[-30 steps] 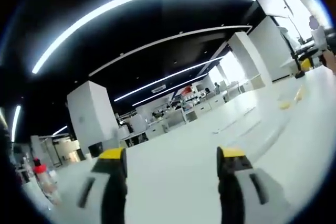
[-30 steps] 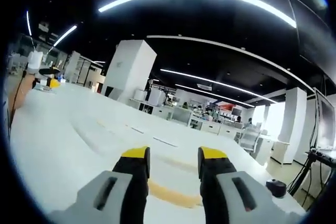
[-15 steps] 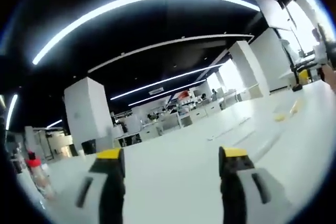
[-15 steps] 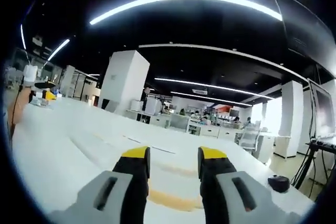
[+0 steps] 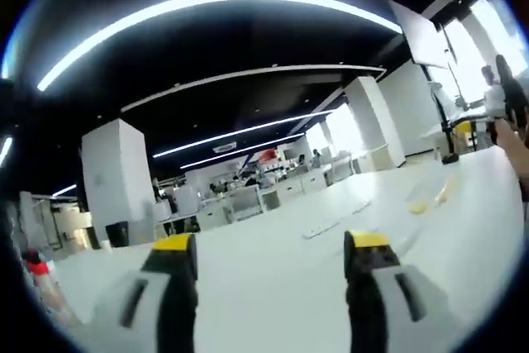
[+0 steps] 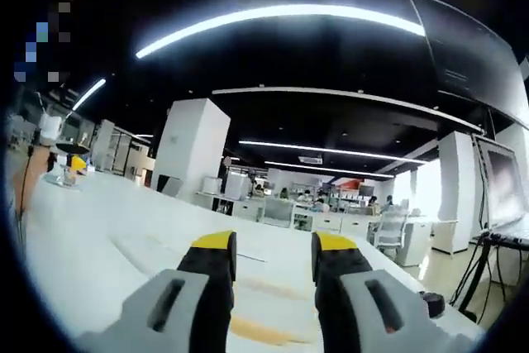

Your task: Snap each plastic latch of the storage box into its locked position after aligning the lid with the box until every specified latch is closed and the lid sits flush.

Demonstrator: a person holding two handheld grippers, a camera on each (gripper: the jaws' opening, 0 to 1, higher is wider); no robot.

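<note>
Both views tilted further up over last second — more ceiling, less desk (image 5: 273,262). Left gripper (image 5: 273,245) fingers spread wide, empty; right gripper (image 6: 273,245) fingers narrowly parted, empty. Storage box location: cannot tell — latching not yet begun.

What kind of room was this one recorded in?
Most likely a large open-plan office or lab: long ceiling light strips, white square pillars, rows of desks in the distance, and a big white table up close.
</note>
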